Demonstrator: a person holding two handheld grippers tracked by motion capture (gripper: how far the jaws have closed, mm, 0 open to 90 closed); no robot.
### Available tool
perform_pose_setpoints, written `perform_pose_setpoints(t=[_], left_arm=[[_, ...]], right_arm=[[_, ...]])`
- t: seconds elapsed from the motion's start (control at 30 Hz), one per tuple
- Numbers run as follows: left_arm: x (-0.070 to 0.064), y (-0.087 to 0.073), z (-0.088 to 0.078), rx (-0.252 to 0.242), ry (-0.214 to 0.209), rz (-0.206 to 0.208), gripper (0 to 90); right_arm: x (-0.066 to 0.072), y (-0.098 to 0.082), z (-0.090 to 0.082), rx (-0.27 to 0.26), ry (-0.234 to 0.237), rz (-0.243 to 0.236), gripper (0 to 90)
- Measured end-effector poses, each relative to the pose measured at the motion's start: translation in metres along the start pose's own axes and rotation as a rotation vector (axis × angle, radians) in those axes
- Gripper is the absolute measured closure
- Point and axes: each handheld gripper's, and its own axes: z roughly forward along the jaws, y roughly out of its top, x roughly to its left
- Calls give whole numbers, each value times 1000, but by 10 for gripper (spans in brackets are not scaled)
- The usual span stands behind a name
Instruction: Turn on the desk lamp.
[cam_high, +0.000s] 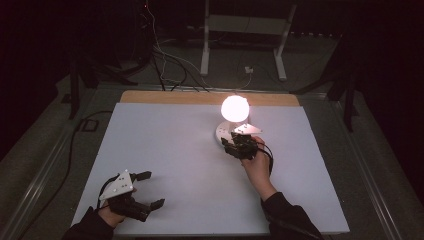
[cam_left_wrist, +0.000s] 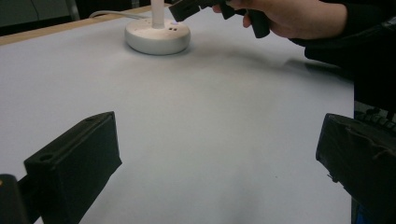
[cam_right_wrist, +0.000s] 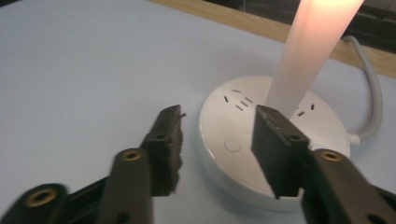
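Fingers (cam_right_wrist: 168, 140) of the right gripper (cam_right_wrist: 217, 140) stand apart with nothing clamped, poised just over the near edge of the lamp's round white base (cam_right_wrist: 243, 154); one jaw hangs off the base's side above the table, the other over the base by the foot of the stem. The round button (cam_right_wrist: 232, 144) on the base lies between them, untouched at this instant.

Seen from above, the lamp (cam_high: 234, 108) glows brightly on the far middle of the white tabletop (cam_high: 165, 150), with the right gripper (cam_high: 240, 146) just on its near side. Its stem (cam_right_wrist: 308, 51) rises from the base and leans slightly away, so the lamp's long axis runs roughly upright, head above base; the grey cord (cam_right_wrist: 371, 93) trails off the base's far side towards the wooden edge.

My reading is that the switching step is at hand, the lamp being lit. A next move would call for lifting clear without nudging the stem.

Well away from the lamp, at the near corner, the left gripper (cam_high: 142, 190) rests with its jaws wide apart and empty.
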Motion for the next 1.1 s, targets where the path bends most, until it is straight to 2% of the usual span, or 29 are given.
perform_pose_setpoints(t=[0.03, 0.07, 0.17, 0.33, 0.37, 0.4, 0.57, 0.67, 0.73, 0.8, 0.9, 1.1], left_arm=[[0, 0, 0, 1, 1, -1, 2], [0, 0, 0, 3, 2, -1, 1], [0, 0, 0, 2, 1, -1, 2], [1, 0, 0, -4, 10, -6, 2], [2, 1, 0, -8, 11, -7, 2], [2, 1, 0, -11, 12, -10, 2], [3, 1, 1, -11, 18, -14, 1], [5, 1, 2, -7, 19, -16, 1], [6, 1, 2, -9, 17, -13, 1], [5, 1, 3, -5, 16, -14, 2], [3, 0, 1, 2, 18, -11, 2], [2, -1, -4, -15, 22, -12, 2]], right_arm=[[0, 1, -1, 19, 3, 13, 334], [0, 2, -1, 38, 4, 18, 293], [-1, 2, -1, 47, 12, 30, 255], [-1, 2, -3, 63, 39, 50, 132], [-1, 1, -5, 56, 75, 33, 20], [-1, 1, -5, 56, 75, 33, 20], [-3, 2, -9, 46, 140, 36, 0], [-3, 4, -13, 24, 205, 17, 0], [-1, 4, -16, -26, 210, -41, 0], [0, 3, -20, -96, 203, -76, 0], [1, 4, -24, -69, 215, -74, 0], [-3, 1, -37, -70, 241, -67, 0]])
